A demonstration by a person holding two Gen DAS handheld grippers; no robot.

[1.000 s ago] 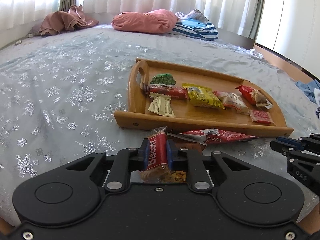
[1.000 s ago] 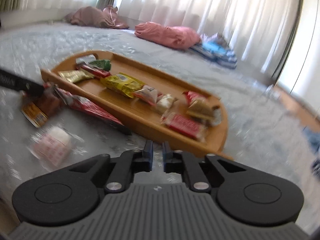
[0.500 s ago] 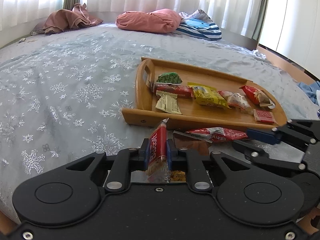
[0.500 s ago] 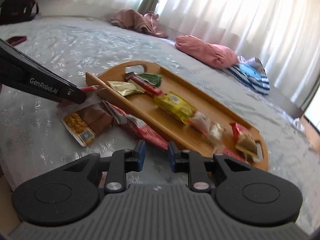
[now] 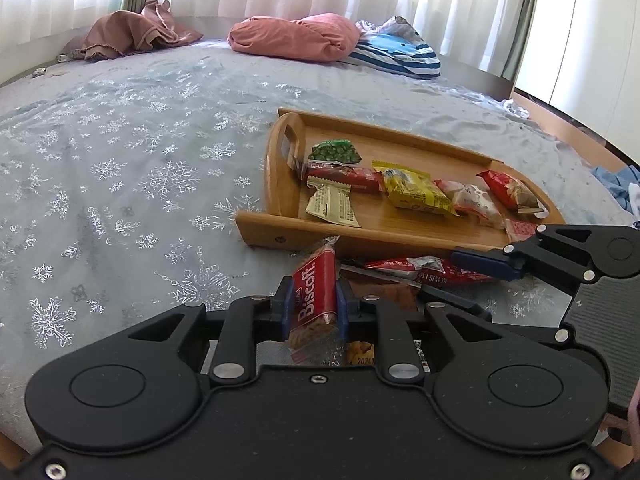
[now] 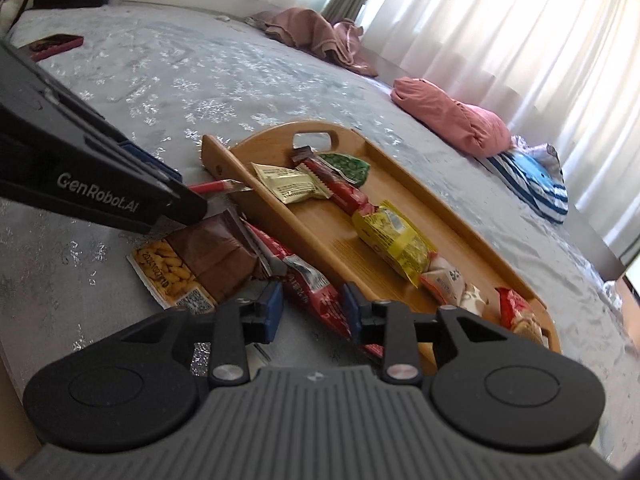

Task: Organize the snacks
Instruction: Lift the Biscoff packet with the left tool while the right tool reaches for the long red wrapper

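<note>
My left gripper (image 5: 312, 304) is shut on a red Biscoff packet (image 5: 316, 280), held upright just in front of the wooden tray (image 5: 360, 236). In the right wrist view, the left gripper (image 6: 176, 196) comes in from the left with the Biscoff packet (image 6: 212, 187) at its tip. My right gripper (image 6: 313, 308) has its jaws opening, one on each side of a long red packet (image 6: 316, 284) that lies on the bed along the tray's (image 6: 224, 160) front wall. The pads do not press on it. A brown snack bag (image 6: 216, 256) lies beside it.
The tray holds several packets: green peas (image 5: 335, 152), a red bar (image 5: 348, 178), a yellow pack (image 5: 412, 192). A pink pillow (image 5: 296, 38), a striped cushion (image 5: 396, 56) and a brown cloth (image 5: 132, 36) lie at the bed's far side. A red case (image 6: 56, 46) lies far left.
The right gripper has swung in from the right to the packets in front of the tray, rolled, and widened its jaws around the long red packet. The left gripper kept still with the Biscoff packet.
</note>
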